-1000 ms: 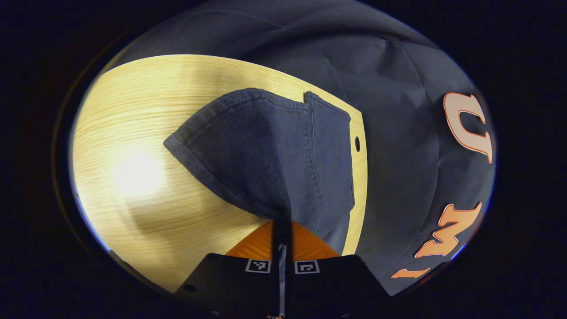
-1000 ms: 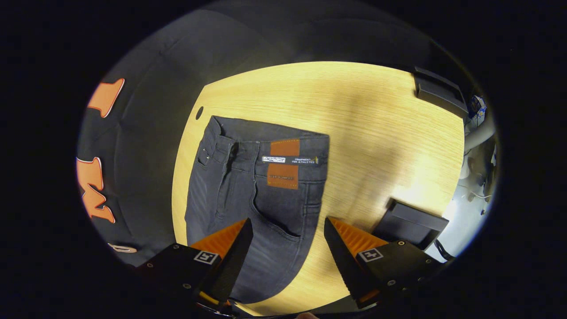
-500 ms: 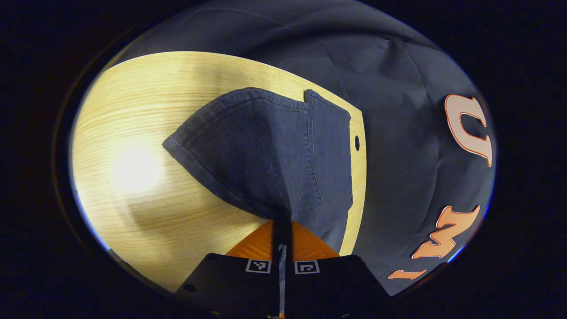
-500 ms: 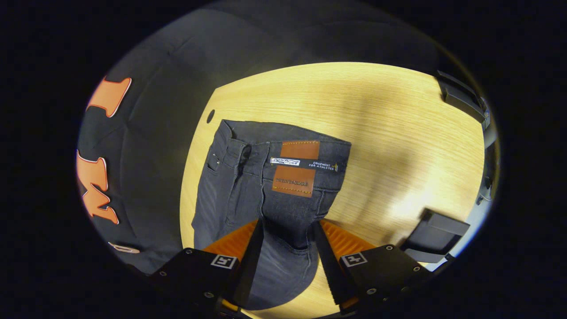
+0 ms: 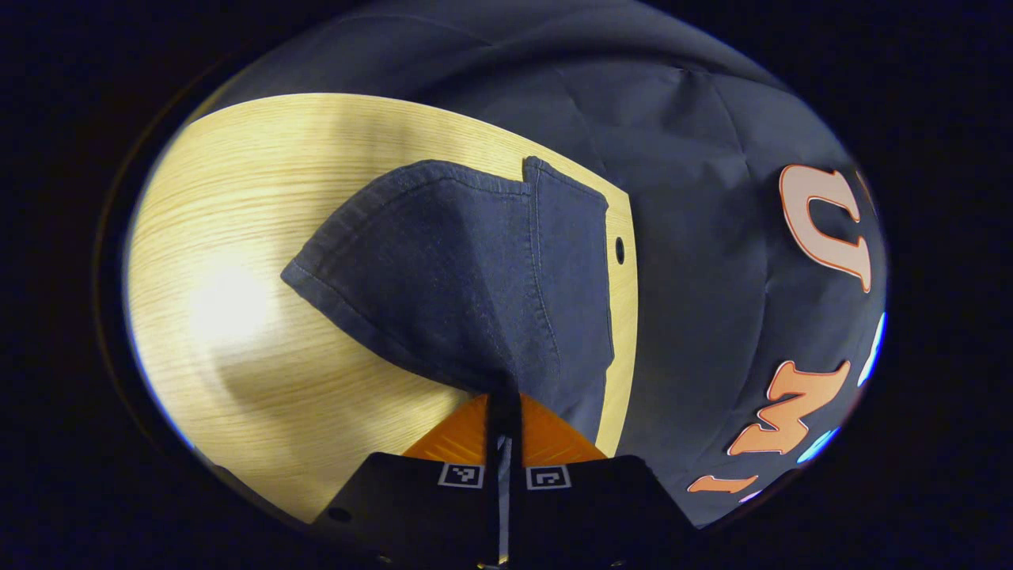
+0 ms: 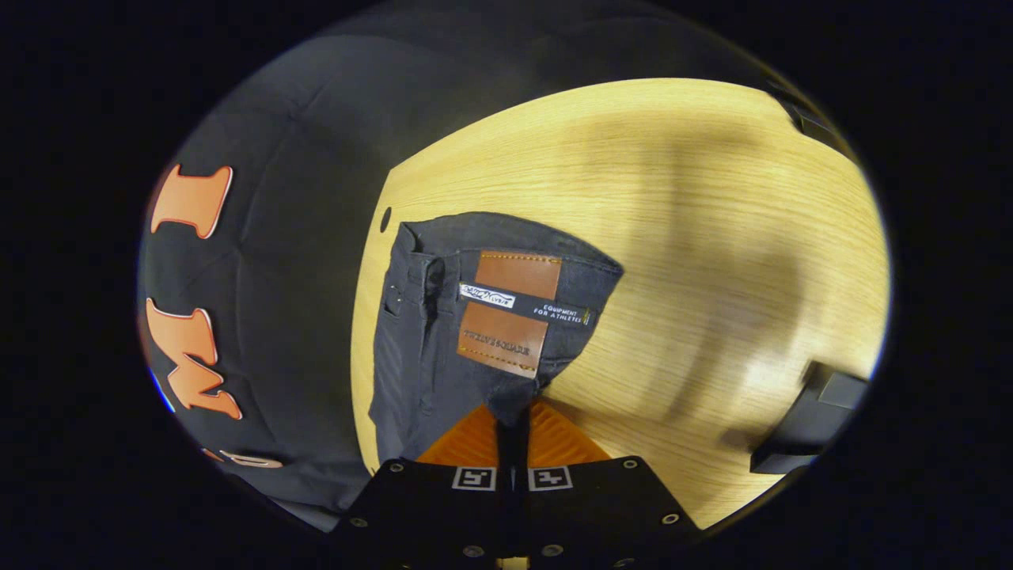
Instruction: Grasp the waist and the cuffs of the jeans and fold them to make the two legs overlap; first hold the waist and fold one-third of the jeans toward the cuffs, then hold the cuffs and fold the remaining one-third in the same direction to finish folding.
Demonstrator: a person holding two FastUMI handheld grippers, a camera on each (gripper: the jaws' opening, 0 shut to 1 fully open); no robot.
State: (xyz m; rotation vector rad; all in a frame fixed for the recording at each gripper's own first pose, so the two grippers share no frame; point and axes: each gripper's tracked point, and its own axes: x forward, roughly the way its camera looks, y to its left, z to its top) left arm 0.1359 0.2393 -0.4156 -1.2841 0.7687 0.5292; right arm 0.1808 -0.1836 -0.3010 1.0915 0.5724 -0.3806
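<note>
Right gripper (image 6: pixel 512 419) clamped on jeans (image 6: pixel 443 348) waist — table (image 6: pixel 696 261) beneath.

Right gripper (image 6: pixel 513 412) jaws, wide apart a second ago, now closed on the jeans (image 6: pixel 443 356).

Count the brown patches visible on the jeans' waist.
2: upper brown patch above the waistband strip, lower brown patch below it, just ahead of the right tongs. Others may be hidden.

You see a bright glare spot on the tabletop (image 5: pixel 229 305) in the left gripper view, with soft broad shadows across the wood in both views. Fisheye bending curves the edges, and the surroundings stay dim.
</note>
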